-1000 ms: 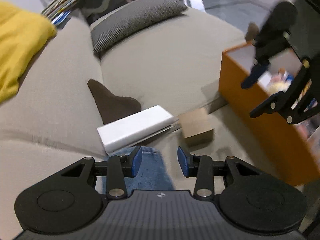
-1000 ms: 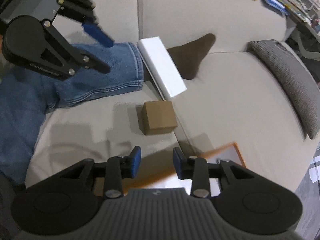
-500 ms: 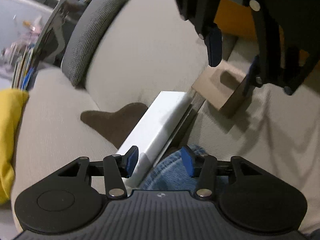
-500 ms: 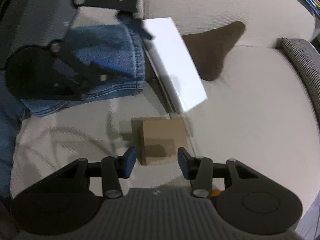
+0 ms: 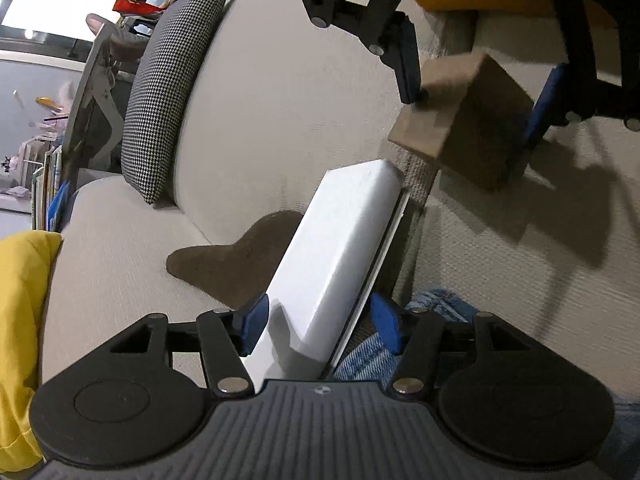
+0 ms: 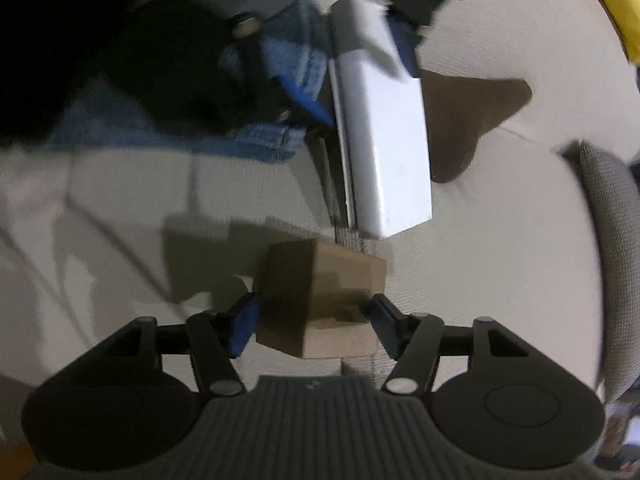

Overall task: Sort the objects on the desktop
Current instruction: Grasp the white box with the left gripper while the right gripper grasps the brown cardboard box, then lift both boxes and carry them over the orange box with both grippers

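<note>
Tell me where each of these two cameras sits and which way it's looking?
Left wrist view: rides on the left gripper, looking along its fingers at the white box between them on the sofa; the right gripper shows above.
Right wrist view: rides on the right gripper, looking down at the brown box between its fingers; the left gripper shows beyond.
Both show both boxes, the jeans and the dark brown cloth.

Smooth glossy white box [image 5: 340,256], matt cardboard cube [image 6: 320,300], woven cloth sofa [image 5: 280,100]
</note>
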